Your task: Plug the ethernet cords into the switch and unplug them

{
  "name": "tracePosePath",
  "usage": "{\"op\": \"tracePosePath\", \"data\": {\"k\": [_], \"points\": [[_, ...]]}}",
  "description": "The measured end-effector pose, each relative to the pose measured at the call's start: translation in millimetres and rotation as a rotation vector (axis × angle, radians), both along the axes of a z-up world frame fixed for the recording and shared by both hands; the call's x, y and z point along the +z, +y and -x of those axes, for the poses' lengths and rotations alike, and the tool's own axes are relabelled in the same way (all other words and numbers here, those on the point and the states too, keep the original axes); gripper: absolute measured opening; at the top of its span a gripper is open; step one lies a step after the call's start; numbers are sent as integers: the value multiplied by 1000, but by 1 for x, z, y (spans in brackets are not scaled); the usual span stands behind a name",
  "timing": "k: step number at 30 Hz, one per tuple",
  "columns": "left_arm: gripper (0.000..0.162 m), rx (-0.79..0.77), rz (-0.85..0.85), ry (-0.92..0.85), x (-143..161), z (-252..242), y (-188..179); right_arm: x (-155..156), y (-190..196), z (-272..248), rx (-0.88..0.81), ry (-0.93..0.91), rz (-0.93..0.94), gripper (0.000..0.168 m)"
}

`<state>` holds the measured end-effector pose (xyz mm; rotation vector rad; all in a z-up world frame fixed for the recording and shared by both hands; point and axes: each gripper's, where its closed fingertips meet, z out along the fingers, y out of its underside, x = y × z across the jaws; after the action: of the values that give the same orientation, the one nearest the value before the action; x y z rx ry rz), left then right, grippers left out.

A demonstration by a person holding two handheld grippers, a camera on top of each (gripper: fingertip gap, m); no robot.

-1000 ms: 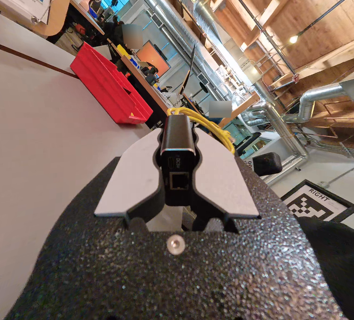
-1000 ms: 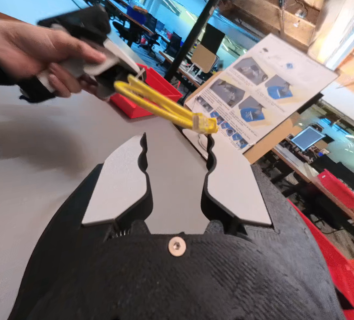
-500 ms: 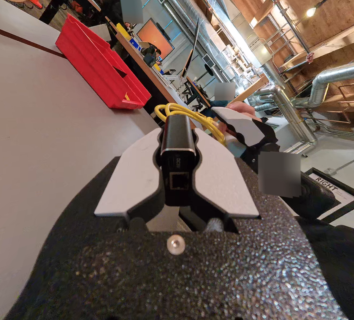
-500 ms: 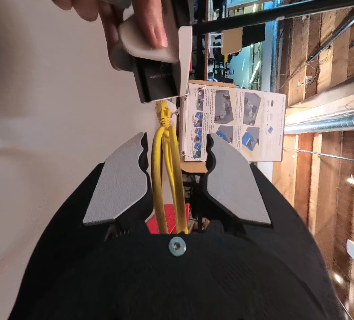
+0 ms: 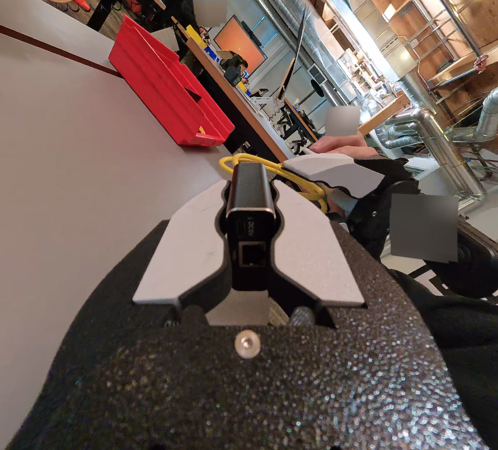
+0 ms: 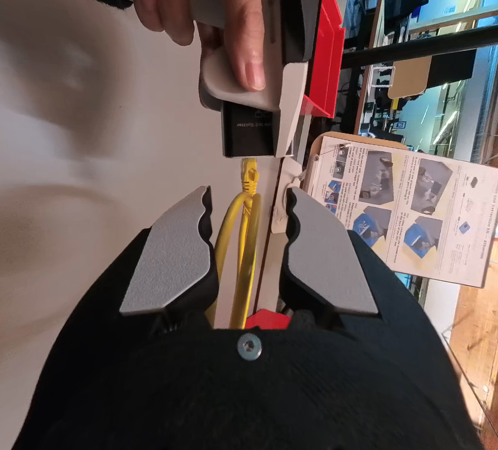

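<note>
The small black switch (image 5: 250, 210) is being held clamped between the closed jaws of the left gripper (image 5: 250, 194), lifted above the grey table (image 5: 67, 167); its near end face is showing one empty port. In the right wrist view the same switch is sitting at twelve o'clock, with a yellow plug (image 6: 249, 175) seated in, or right at, its far face — the exact depth is hard to tell.

The yellow ethernet cord (image 6: 242, 248) is trailing back in loops through the gap of the right gripper (image 6: 249, 221). Its jaws are standing apart, with the cord running between them, not pinched. A second ago the right gripper was facing the cord's free end from off to one side; half a second ago it was swinging round to straddle the cord, and now it is sitting slightly nearer the switch — likely lining up to close on the plug, either to press it home or to pull it out.

Further out, a red bin (image 5: 167, 92) is resting on the table at eleven o'clock in the left wrist view, and a printed instruction sheet (image 6: 404, 208) is standing at three o'clock in the right wrist view
</note>
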<state>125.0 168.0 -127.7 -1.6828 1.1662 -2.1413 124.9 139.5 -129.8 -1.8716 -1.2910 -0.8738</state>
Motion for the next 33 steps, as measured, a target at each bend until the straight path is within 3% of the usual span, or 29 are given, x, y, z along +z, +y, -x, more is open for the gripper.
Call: {"op": "tracePosePath", "data": {"k": [4, 7, 10, 12, 14, 23, 26, 28, 31, 33], "points": [[26, 17, -22, 21, -8, -4, 6, 19, 6, 8, 49, -103, -142, 50], [26, 55, -36, 31, -13, -6, 15, 33, -2, 36, 75, 42, -186, 48], [26, 65, -10, 33, -13, -4, 20, 20, -4, 54, 74, 87, -166, 48], [27, 61, 12, 22, -11, -3, 22, 10, 5, 30, -19, -36, -180, 48], [27, 64, -3, 19, -9, -3, 22, 3, 16, 6, -98, -29, -210, 38], [27, 199, -91, 6, -3, 1, 50, -17, 55, 3, -22, 115, -255, 22], [27, 259, -141, 14, -7, 1, 63, -19, 68, 3, 33, 102, -266, 22], [27, 297, -143, 16, -10, 1, 73, -5, 70, 17, 95, 169, -307, 25], [27, 341, -126, 7, -10, 4, 87, 22, 59, 72, 279, 396, -358, 35], [26, 377, -126, 4, -8, 7, 96, 10, 50, 103, 394, 456, -294, 48]]}}
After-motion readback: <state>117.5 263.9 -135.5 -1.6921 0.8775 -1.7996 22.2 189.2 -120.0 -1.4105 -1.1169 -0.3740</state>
